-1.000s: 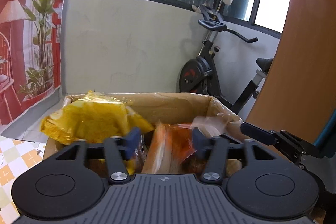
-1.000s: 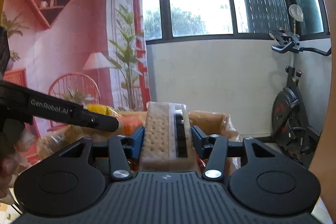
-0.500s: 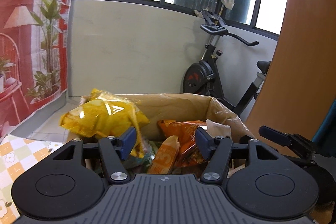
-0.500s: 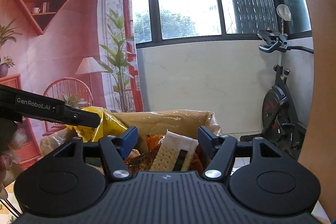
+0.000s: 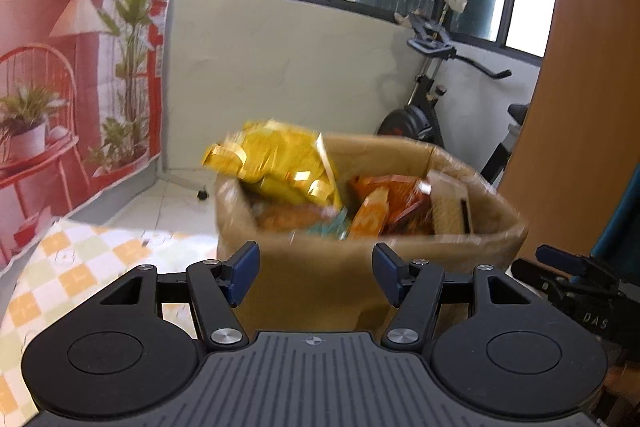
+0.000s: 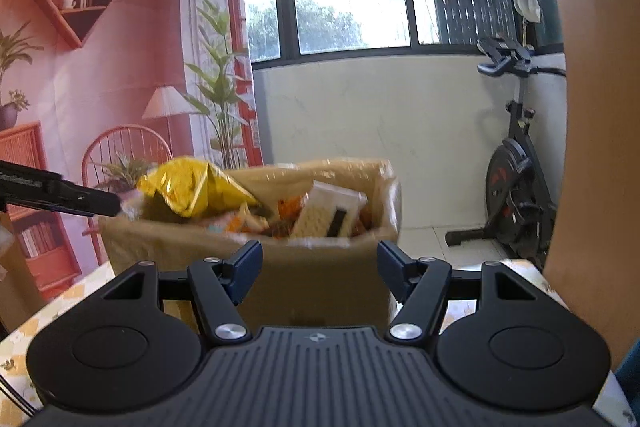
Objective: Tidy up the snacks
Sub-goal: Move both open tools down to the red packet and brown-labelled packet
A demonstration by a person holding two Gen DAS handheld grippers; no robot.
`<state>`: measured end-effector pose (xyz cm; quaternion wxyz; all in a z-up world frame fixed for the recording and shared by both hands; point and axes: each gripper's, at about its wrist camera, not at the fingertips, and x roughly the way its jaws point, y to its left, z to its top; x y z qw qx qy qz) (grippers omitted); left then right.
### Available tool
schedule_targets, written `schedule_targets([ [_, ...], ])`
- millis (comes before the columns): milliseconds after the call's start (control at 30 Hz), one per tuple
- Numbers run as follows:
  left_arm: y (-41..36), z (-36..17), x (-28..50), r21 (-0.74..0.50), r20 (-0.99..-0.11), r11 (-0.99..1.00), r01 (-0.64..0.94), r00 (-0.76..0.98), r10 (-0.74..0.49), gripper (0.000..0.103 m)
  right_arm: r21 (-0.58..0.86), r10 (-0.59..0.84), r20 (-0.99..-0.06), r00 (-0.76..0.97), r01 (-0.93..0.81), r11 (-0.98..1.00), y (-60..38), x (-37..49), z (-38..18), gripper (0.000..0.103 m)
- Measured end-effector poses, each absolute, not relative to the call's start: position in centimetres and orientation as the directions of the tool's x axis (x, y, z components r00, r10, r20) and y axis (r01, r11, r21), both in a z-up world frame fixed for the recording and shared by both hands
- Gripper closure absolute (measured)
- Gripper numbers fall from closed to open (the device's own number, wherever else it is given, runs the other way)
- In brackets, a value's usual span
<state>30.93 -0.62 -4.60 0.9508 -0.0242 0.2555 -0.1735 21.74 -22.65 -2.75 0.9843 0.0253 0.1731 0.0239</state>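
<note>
Both jaws stand apart and empty, the left hand-held gripper [image 5: 315, 277] and right hand-held gripper [image 6: 319, 273] just short of the snack-filled cardboard box [image 5: 320, 267]; ahead, the yellow chip bag [image 5: 280, 163] overhangs the rim and could likely slide out if nudged.

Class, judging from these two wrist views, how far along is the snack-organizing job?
Done: the yellow bag, orange packets and cracker pack sit in the cardboard box. In hand: nothing; left tongs and right tongs are open, empty. No loose snacks are visible.
</note>
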Motion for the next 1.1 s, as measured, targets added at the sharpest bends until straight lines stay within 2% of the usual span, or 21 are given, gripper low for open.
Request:
schedule_targets([
  [333, -0.9, -9.1, 30.5, -0.182, -0.568, 0.938, 0.296, 0.747, -0.346, 0.038, 0.077, 0.079, -0.422, 0.903, -0.051, 0.996, -22.2, 21.1, -6.4, 0.036],
  [633, -2.5, -14.0, 31.5, -0.2, -0.669, 0.93, 0.307, 0.651, -0.359, 0.039, 0.119, 0.114, -0.55, 0.827, -0.058, 0.991, -22.1, 21.5, -11.7, 0.036],
  [800, -3.6, -16.3, 32.2, -0.184, -0.693, 0.917, 0.353, 0.615, -0.376, 0.038, 0.061, 0.099, -0.621, 0.777, -0.078, 0.995, -21.8, 21.6, -14.7, 0.037],
  [933, -4.7, -17.8, 33.0, -0.157, -0.738, 0.915, 0.372, 0.572, -0.359, 0.038, 0.057, 0.081, -0.643, 0.761, -0.058, 0.997, -22.2, 22.0, -16.4, 0.037],
  [1100, -5.6, -18.8, 33.3, -0.151, -0.745, 0.903, 0.402, 0.555, -0.371, 0.038, 0.03, 0.042, -0.642, 0.766, -0.029, 0.999, -22.2, 22.5, -17.5, 0.037],
])
